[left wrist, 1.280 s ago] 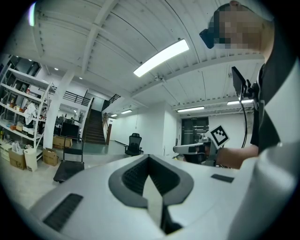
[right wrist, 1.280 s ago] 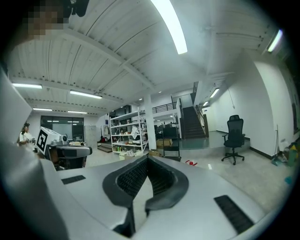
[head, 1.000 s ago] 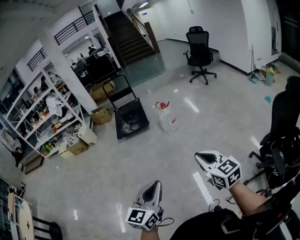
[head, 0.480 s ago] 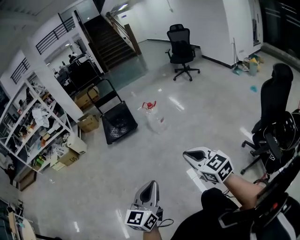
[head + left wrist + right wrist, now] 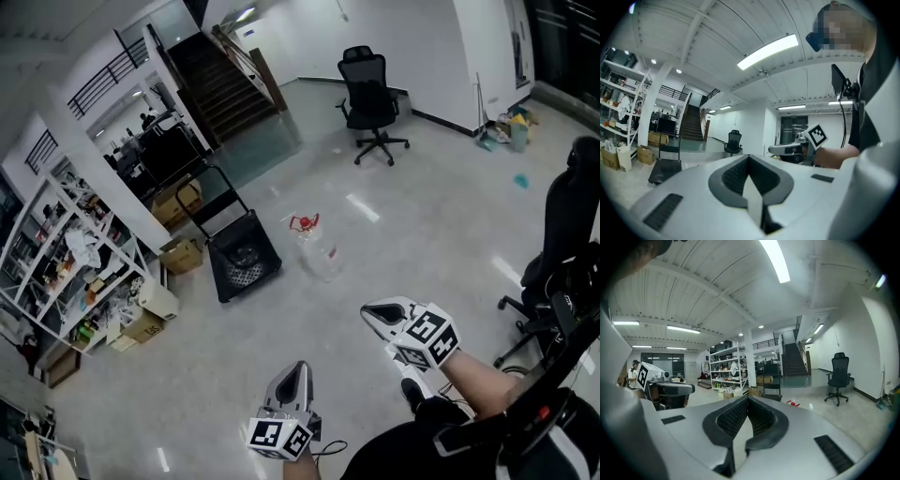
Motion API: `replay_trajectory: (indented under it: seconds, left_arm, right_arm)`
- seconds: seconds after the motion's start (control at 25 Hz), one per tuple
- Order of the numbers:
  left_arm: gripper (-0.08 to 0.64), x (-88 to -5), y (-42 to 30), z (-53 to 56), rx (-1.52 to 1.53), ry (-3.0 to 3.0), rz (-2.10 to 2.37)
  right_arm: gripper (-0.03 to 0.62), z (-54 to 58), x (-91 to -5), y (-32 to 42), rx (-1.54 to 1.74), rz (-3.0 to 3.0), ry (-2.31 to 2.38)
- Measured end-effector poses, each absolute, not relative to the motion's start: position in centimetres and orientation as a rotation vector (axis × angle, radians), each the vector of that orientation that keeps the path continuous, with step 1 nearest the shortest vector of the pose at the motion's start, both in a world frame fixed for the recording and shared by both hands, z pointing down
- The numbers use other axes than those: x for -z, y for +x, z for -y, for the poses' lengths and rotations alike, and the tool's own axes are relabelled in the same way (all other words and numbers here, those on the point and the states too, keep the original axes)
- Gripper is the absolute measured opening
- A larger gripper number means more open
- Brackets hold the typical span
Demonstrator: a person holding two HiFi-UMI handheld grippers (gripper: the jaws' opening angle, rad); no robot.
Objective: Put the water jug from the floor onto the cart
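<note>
Approach to the jug: both claws shut and empty, the jug on the floor beside the cart.

The left gripper (image 5: pixel 297 368) has its jaws pressed together with nothing between them, and the right gripper (image 5: pixel 368 312) is closed and empty too. Both are well short of the water jug (image 5: pixel 319 254). The jug is clear with a red top and stands upright just right of the low black cart (image 5: pixel 246 267). To do this step well, get close, open the jaws before reaching, take the red top with one claw and steady the body with the other. I cannot tell how full the jug is. The floor (image 5: pixel 187 375) is pale and glossy, and may be slippery. Shelves (image 5: pixel 56 253) and boxes (image 5: pixel 183 255) stand at the left, stairs (image 5: pixel 225 80) behind, and an office chair (image 5: pixel 370 94) further right.
</note>
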State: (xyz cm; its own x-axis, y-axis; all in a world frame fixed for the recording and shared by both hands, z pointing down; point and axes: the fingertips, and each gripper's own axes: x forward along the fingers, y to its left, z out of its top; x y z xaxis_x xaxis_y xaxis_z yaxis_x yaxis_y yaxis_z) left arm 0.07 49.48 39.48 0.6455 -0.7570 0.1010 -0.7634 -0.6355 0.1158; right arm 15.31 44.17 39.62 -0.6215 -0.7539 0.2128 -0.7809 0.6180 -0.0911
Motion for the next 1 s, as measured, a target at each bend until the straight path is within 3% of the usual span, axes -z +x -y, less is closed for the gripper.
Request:
replay_trajectory:
  seconds: [0.48,1.0]
  left_arm:
    - [-0.002,-38.8,7.1,-30.6,-0.122,2.687,1.343]
    - [-0.002,-41.2,4.9,-12.6,-0.145,2.708,1.269]
  right_arm:
    - [0.002,-25.1,-38.5,23.5,-0.191,2.752,1.238]
    - [0.002,-6.9,-41.2,21.3,-0.254,2.714,1.295]
